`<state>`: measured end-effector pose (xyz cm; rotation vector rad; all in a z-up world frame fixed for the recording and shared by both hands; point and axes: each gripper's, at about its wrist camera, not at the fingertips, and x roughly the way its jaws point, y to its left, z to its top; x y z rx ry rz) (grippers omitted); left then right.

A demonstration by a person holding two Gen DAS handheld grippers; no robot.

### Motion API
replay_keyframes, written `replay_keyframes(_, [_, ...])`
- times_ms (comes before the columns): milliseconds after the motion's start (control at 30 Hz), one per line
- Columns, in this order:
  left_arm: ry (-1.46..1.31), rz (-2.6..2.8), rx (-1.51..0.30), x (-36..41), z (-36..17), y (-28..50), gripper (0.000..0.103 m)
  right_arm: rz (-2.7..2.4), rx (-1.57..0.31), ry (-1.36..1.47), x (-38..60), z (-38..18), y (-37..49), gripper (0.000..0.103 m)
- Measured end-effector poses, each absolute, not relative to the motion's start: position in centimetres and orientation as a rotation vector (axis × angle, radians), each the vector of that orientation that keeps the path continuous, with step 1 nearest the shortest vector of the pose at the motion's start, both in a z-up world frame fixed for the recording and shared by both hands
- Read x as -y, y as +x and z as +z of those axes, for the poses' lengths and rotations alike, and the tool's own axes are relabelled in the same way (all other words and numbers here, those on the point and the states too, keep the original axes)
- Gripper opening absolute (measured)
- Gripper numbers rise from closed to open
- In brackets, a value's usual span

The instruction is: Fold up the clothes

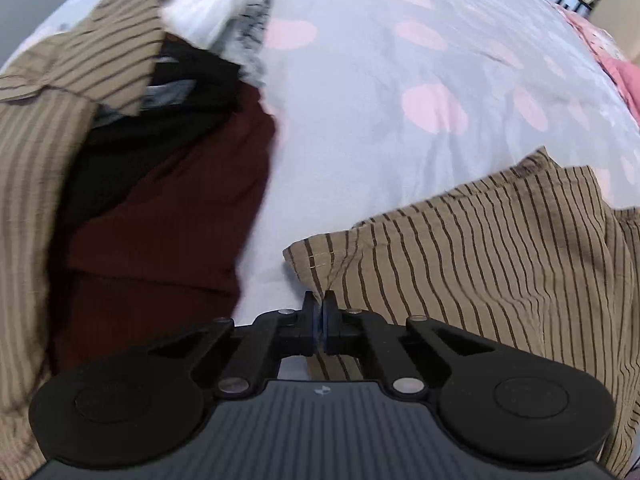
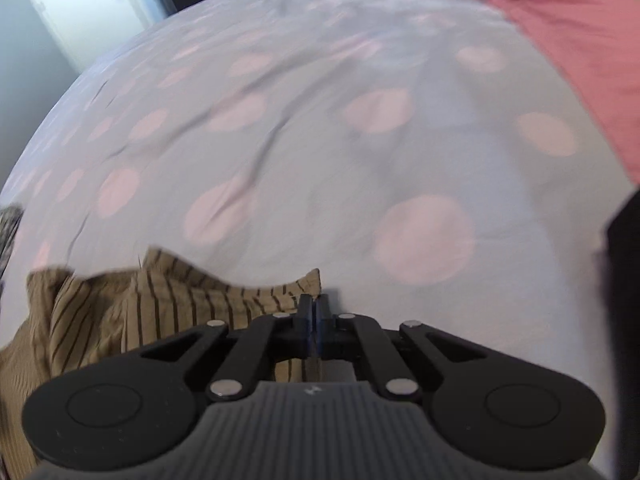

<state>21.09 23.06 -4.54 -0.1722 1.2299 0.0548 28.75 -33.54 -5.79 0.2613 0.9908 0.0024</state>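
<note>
**2 grippers pinch 2 corners of a striped garment on a bed**

Nearest in the left wrist view, the left gripper (image 1: 319, 304) has its jaws drawn together on the hemmed corner of a tan striped garment (image 1: 500, 260); the cloth spreads away to the right, rumpled, lying on a pale bedsheet (image 1: 360, 80) printed with pink spots. In the right wrist view, the right gripper (image 2: 316, 306) is likewise closed tight on another corner of the same striped cloth (image 2: 160, 296), which trails off to the left.

Both corners look secured, so the step in hand appears to be lifting or spreading the garment; doing it well likely means raising both hands level and together, drawing the edge taut between them without tugging a thin pinch loose, then laying it flat on the bare sheet ahead.

Farther off to the left lies a heap of unfolded clothes: a maroon piece (image 1: 172, 208), a black one (image 1: 192, 80), a second striped item (image 1: 100, 60) and something white (image 1: 208, 4); a pink blanket (image 2: 560, 20) borders the far edge.
</note>
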Motion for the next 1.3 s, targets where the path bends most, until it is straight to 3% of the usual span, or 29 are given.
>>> replay_keyframes(400, [-0.078,0.167,-1.248,-24.8,-4.7,19.5,0.0,-0.152,-0.952,0.274,38.4,-5.3,27.6,0.002])
replay_keyframes(500, [-0.088,0.158,-1.235,-24.5,-4.4,19.4,0.001,-0.119,-0.948,0.279,38.1,-4.9,27.5,0.01])
replay_keyframes(567, [-0.065,0.163,-1.199,-24.2,-3.7,19.1,0.002,-0.109,-0.934,0.273,38.1,-4.4,27.2,0.027])
replay_keyframes(633, [-0.055,0.159,-1.171,-23.8,-3.0,18.6,0.006,-0.099,-0.926,0.264,38.1,-3.9,26.5,0.034])
replay_keyframes(767, [-0.034,0.136,-1.119,-22.4,-1.4,17.0,0.02,-0.075,-0.952,0.272,38.3,-3.4,24.8,0.034])
replay_keyframes(1000, [-0.057,-0.023,-1.09,-18.1,0.6,12.2,0.021,0.037,-1.059,0.299,37.7,-3.5,20.1,0.034])
replay_keyframes(1300, [0.061,-0.296,-1.031,-11.6,-0.7,2.7,0.021,0.158,-1.15,0.381,35.6,-4.8,11.4,0.041])
